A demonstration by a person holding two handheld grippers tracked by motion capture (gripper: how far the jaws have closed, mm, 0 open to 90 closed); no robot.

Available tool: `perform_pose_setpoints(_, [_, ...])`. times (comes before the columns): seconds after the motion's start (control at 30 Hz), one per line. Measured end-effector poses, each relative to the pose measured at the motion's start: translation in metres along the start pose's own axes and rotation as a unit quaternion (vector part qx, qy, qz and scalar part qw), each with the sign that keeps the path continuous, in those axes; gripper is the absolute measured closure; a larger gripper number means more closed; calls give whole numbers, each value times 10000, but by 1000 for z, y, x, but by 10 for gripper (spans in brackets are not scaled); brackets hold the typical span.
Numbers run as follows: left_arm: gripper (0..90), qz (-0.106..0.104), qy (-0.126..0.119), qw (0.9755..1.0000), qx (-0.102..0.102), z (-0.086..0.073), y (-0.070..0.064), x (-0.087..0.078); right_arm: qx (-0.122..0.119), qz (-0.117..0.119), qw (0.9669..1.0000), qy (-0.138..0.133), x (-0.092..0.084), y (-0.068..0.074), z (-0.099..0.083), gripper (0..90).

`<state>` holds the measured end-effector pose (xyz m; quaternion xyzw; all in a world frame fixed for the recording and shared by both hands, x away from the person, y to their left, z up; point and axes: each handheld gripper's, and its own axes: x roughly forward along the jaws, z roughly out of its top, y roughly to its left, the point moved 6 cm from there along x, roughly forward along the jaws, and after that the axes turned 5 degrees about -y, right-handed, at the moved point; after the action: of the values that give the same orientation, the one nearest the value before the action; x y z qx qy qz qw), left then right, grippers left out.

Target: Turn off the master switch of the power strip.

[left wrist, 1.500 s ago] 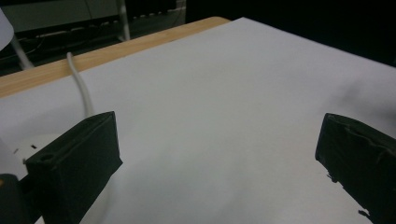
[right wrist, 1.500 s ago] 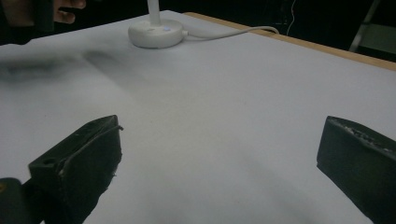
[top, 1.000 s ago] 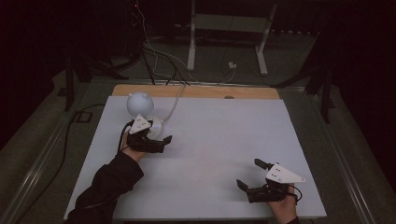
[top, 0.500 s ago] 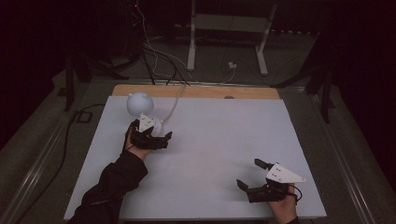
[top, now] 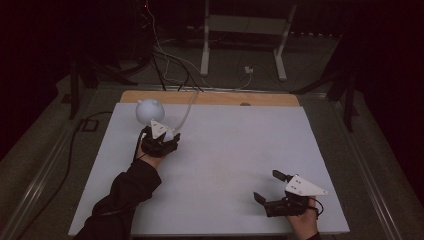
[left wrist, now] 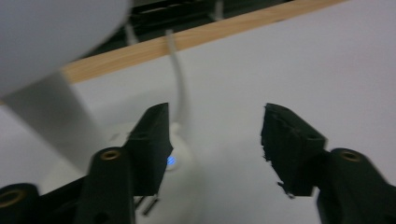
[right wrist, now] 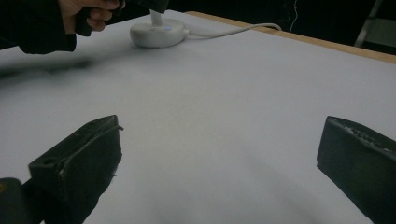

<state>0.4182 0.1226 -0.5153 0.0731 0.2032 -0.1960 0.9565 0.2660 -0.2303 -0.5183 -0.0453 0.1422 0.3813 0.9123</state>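
Left gripper (top: 161, 136), jaws wide, nothing held, sits at the lamp (top: 150, 111) base, 10 o'clock; blue light lit. Right gripper (top: 280, 192) idles wide open, empty, 5 o'clock. No grasp made yet; goal unclear.

I saw the table (top: 240, 150) topped in matt white, smooth, with a bare wood edge (top: 210, 98) along its far side. The lamp (right wrist: 156, 31) looked like smooth white plastic with a slight sheen, its cord (left wrist: 180, 79) rubbery. My left gripper's (left wrist: 215, 135) black pads (left wrist: 285, 140) looked rough and matt. The sleeve (top: 125, 190) was dark cloth.
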Motion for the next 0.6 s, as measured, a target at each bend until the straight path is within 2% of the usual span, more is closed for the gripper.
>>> perform_pose_setpoints(0.03, [530, 0, 0, 10000, 0, 0, 0, 0, -6, 1, 10000, 4, 0, 0, 0, 0])
perform_pose_setpoints(0.07, [571, 158, 23, 9999, 29, -1, 3, 1, -12, -1, 10000, 8, 0, 0, 0, 0])
perform_pose_setpoints(0.23, [722, 312, 87, 9994, 150, -2, 8, 3, -18, 6, 10000, 11, 0, 0, 0, 0])
perform_pose_setpoints(0.37, [802, 363, 149, 9991, 186, -4, 8, 5, -22, 6, 10000, 7, 0, 0, 0, 0])
perform_pose_setpoints(0.4, [818, 413, 170, 9986, 275, -4, 8, 6, -21, 8, 10000, 9, 0, 0, 0, 0])
perform_pose_setpoints(0.53, [900, 436, 277, 9981, 346, -7, 8, 9, -19, 9, 10000, 7, 0, 0, 0, 0])
perform_pose_setpoints(0.6, [900, 394, 316, 9980, 389, -8, 7, 11, -27, 7, 10000, 11, 0, 0, 0, 0])
